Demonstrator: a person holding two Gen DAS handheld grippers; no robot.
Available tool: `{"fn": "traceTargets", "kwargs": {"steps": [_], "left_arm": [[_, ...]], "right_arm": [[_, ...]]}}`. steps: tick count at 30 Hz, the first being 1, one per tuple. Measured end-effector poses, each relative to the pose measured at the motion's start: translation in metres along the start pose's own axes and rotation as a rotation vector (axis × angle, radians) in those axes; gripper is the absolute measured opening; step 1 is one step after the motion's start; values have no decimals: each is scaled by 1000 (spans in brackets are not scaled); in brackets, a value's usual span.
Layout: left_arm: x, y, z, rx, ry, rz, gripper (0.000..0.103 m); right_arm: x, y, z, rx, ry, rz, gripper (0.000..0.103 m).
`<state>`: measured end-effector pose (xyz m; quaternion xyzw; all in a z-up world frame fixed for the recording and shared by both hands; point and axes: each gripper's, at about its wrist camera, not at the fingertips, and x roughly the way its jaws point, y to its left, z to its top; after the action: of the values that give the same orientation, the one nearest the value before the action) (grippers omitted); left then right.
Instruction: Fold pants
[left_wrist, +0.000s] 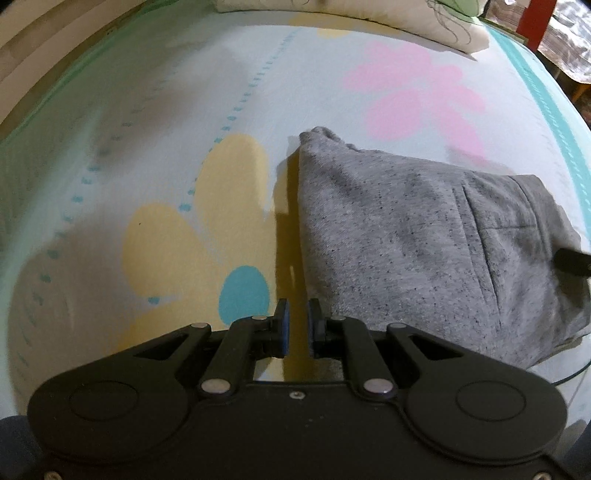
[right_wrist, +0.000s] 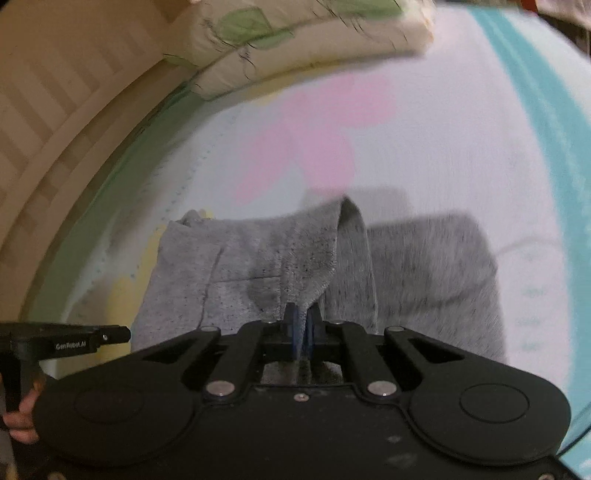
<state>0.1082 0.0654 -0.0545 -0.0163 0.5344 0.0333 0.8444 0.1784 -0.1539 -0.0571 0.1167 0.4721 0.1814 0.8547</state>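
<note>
The bed with a pale sheet printed with large yellow, pink and teal flower shapes (left_wrist: 155, 122) fills both views. A cream pillow with green leaf print (right_wrist: 295, 48) lies at 12 o'clock in the right wrist view, against the headboard end.

The grey marled knit pants (left_wrist: 406, 229) lie on the sheet, already doubled into a compact block. In the left wrist view they occupy the area from 2 to 4 o'clock; a seam and a pocket slit show on the top layer. In the right wrist view they sit at centre, with one layer pulled up into a peak.

Handling: the fabric looks soft, limp and light, with a slightly fuzzy, non-slippery face. It will drape and sag from any single pinch point, so take hold at a hemmed edge or corner, and support the opposite corner to keep the fold square.

The right gripper (right_wrist: 303, 325) has its fingers clamped on a raised edge of the pants, with cloth tenting away toward 12 o'clock.

The left gripper (left_wrist: 298, 325) hangs over the sheet just beside the pants' near-left edge, at 6 o'clock in its view. Its fingers stand a narrow gap apart with nothing between them.
</note>
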Motion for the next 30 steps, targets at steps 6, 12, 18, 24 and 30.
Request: {"fn": "traceTargets", "kwargs": {"steps": [6, 12, 18, 24, 30], "left_arm": [[-9, -9, 4, 35, -26, -35, 17], [-7, -21, 4, 56, -18, -58, 18], [-2, -36, 4, 126, 1, -59, 18], [0, -52, 16, 149, -33, -38, 18], [17, -79, 46, 130, -82, -8, 20]], "right_arm": [[-48, 18, 9, -179, -51, -104, 5], [-57, -8, 7, -210, -14, -258, 6], [-10, -48, 5, -62, 188, -341, 13], [-43, -41, 21, -5, -17, -321, 18], [-18, -27, 25, -5, -73, -244, 18]]}}
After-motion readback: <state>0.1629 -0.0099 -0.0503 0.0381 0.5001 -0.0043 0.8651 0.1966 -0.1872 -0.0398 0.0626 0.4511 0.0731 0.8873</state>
